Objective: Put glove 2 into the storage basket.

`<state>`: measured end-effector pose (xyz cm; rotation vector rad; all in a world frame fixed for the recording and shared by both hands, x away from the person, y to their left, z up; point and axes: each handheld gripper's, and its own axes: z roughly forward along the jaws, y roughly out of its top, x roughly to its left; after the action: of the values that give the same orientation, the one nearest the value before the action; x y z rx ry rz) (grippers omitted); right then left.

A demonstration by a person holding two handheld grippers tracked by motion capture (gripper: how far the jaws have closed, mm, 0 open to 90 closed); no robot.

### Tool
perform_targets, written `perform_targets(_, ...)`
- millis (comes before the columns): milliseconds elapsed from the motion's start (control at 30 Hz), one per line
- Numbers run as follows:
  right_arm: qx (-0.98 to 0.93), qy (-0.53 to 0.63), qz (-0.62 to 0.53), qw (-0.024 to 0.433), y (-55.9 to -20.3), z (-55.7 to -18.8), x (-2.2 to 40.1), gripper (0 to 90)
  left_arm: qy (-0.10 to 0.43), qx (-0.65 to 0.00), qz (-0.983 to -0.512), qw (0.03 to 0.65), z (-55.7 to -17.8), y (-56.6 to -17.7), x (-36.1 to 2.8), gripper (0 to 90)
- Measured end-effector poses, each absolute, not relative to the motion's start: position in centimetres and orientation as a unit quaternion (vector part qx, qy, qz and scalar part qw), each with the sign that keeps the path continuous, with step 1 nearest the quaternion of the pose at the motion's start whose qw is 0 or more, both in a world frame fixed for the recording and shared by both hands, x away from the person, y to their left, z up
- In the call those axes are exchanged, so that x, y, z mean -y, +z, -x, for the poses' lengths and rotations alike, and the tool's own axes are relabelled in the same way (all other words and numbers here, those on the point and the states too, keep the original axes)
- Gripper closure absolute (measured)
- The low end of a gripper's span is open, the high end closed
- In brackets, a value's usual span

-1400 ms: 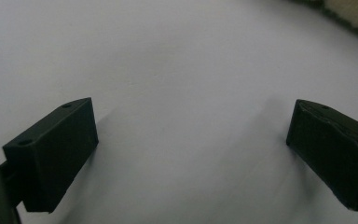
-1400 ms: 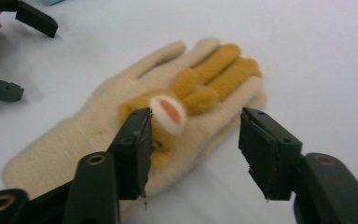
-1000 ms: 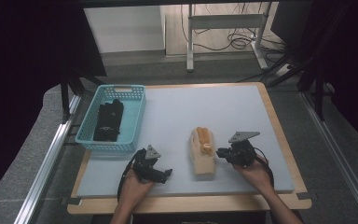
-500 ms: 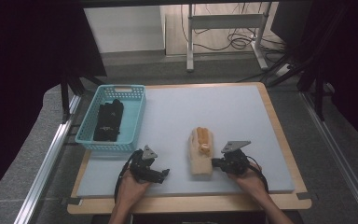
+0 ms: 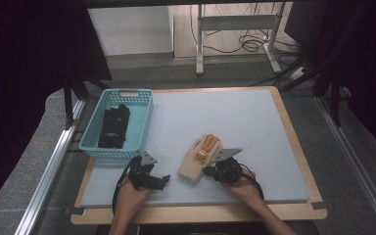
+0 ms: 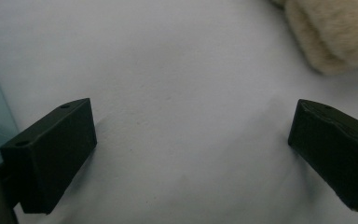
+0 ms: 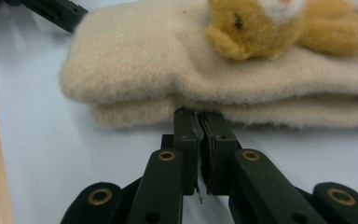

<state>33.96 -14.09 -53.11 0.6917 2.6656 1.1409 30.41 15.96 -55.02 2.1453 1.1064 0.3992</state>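
Right gripper (image 7: 199, 119) with jaws pressed together, nothing between them, tips right at the long edge of the cream fleece mittens (image 7: 168, 70), stacked as a pair on the grey foam mat (image 5: 235, 117); whether the tips touch the fleece, hard to tell; orange plush bear patch (image 7: 247, 23) on the upper mitten, up and to the right of the tips. Left gripper (image 6: 191, 154) low over bare mat, jaws wide apart, empty; mitten cuff (image 6: 335, 37) up and to the right of its jaws, apart from them. Turquoise basket (image 5: 95, 128) with dark gloves (image 5: 113, 126) inside, beyond the left gripper. Step in hand, by judgement: approach to the mitten pair for a pick-up, likely bound for the basket. Next move calls for parting the right jaws, sliding one under the edge, then clamping. No brand, label or legible writing anywhere.
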Motion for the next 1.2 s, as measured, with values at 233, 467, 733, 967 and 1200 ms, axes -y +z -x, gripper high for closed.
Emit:
perform_targets(233, -0.894, 0.377, -0.222, 0.090, -53.1, -33.9, 13.3, 81.9, 0.156, -0.433, -0.821, 0.337, -30.4, -55.1, -15.8, 0.0)
perform_targets(467, -0.892, 0.380, -0.227, 0.091, -52.6, -33.8, 14.1, 77.6, 0.154, -0.433, -0.821, 0.339, -30.4, -55.1, -15.9, 0.0)
perform_targets(733, -0.876, 0.390, -0.256, 0.123, -51.1, -34.4, 17.2, 68.0, 0.153, -0.434, -0.820, 0.340, -30.4, -55.1, -15.9, 0.0)
perform_targets(967, -0.857, 0.388, -0.301, 0.159, -50.7, -34.9, 20.6, 51.0, 0.153, -0.434, -0.820, 0.340, -30.4, -55.1, -15.9, 0.0)
perform_targets(1200, -0.840, 0.376, -0.343, 0.187, -50.8, -35.4, 23.8, 30.2, 0.151, -0.436, -0.819, 0.340, -30.4, -55.1, -15.9, 0.0)
